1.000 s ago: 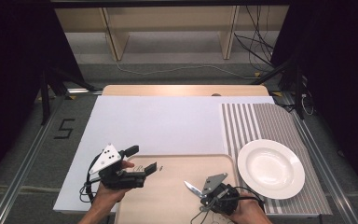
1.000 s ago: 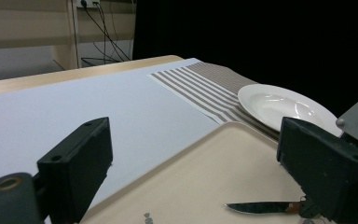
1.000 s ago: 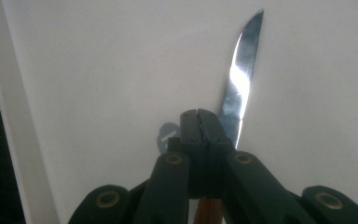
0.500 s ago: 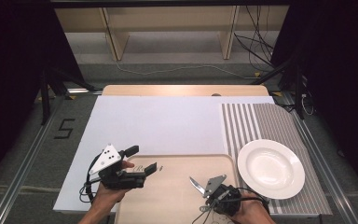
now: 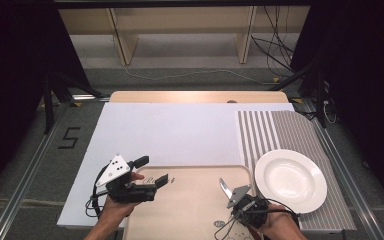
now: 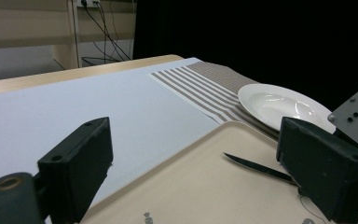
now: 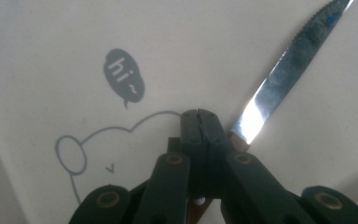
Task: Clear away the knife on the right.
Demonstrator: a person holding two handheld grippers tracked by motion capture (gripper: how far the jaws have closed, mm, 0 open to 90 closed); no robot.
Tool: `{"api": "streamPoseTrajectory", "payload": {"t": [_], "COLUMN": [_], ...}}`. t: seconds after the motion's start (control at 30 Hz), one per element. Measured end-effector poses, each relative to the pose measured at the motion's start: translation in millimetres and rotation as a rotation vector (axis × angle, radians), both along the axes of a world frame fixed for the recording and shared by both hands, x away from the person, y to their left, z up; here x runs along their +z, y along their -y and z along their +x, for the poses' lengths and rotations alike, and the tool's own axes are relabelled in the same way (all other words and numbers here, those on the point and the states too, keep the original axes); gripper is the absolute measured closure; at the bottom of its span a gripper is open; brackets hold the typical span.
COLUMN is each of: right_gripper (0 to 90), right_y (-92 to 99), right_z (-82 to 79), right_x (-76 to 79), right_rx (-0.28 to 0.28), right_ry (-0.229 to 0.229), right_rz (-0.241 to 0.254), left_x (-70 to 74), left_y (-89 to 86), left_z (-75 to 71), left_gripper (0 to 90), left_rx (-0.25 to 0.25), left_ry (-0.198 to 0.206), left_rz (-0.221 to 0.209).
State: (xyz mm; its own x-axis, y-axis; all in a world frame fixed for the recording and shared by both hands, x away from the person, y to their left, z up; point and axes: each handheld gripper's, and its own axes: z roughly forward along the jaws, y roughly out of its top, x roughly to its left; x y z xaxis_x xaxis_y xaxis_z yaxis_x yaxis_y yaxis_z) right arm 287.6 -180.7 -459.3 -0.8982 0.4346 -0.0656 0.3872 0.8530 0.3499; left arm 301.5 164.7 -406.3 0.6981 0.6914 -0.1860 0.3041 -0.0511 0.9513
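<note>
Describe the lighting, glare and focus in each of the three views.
High view: even light on the beige plastic tray and round white plate, surroundings black. Left gripper view: near black jaws soft, plate sheen mild, backdrop dark. Right gripper view: bright glare on the serrated steel knife blade, shut right gripper blurred up close.

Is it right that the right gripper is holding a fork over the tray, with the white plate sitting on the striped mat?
Not quite. The right gripper holds a knife, not a fork: the right gripper view shows its serrated blade. The rest stands: it is over the tray, and the white plate sits on the striped mat.
</note>
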Motion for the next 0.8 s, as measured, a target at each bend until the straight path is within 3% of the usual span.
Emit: {"api": "streamPoseTrajectory", "payload": {"t": [0.4,0.8], "right_gripper": [90.0,90.0], "right_y": [17.4,27.8], "right_z": [7.9,11.5], "right_x": [2.9,3.3], "right_rx": [-0.074,-0.108], "right_ry": [0.009,-0.001], "right_rz": [-0.01,-0.018], "left_x": [0.3,0.4], "left_y": [-0.1,0.0], "left_z": [-0.1,-0.3], "left_gripper": [10.6,10.6], "left_rx": [-0.001,-0.002], "left_ry": [0.002,0.002], "left_rz": [-0.003,-0.003]}}
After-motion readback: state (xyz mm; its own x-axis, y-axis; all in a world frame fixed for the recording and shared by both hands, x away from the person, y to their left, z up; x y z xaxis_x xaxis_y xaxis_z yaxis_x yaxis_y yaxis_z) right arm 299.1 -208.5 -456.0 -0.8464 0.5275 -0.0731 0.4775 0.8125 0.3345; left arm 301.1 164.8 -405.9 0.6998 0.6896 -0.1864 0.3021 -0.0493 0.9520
